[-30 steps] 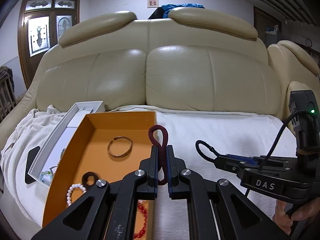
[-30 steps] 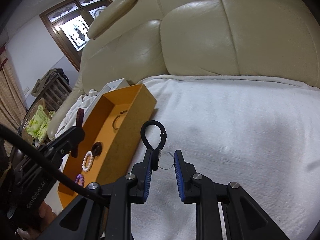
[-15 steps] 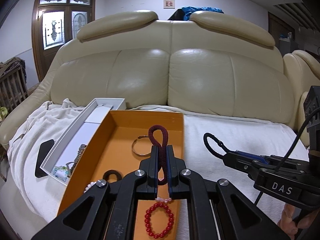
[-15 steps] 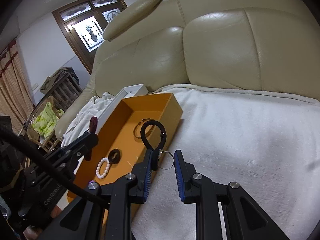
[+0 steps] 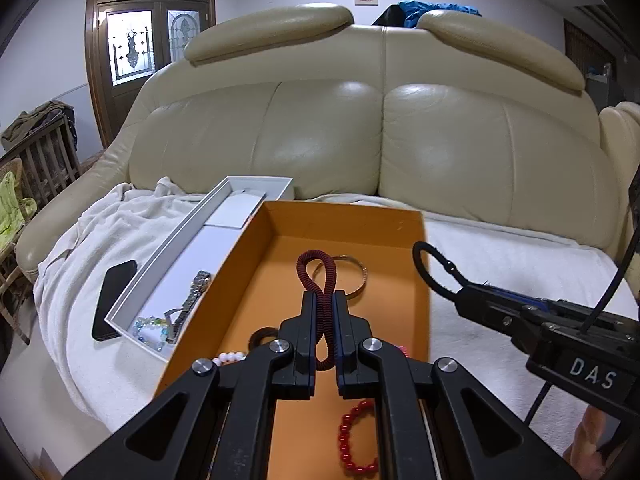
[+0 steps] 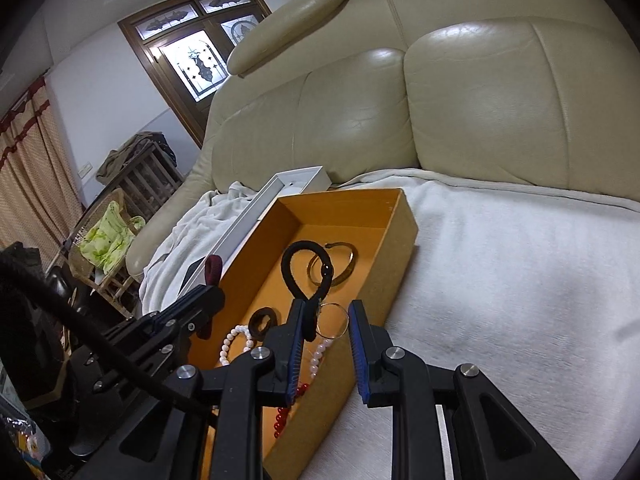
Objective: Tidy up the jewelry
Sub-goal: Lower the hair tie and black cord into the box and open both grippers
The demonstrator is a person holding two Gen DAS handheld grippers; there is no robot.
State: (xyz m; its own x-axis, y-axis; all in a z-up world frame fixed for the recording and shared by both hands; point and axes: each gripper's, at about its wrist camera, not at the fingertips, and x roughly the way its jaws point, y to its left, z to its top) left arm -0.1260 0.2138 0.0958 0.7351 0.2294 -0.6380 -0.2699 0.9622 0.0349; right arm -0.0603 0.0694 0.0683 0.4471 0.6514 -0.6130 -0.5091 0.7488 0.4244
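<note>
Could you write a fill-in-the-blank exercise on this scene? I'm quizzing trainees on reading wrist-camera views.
1. The left tongs are shut on a dark red braided cord loop, held above the ____ cardboard box.
2. The thin round metal bangle lies inside the ____ box.
3. The silver metal wristwatch lies in the long ____ tray.
4. The dark rectangular phone lies on the white ____.

Missing words: orange; orange; white; blanket
</note>
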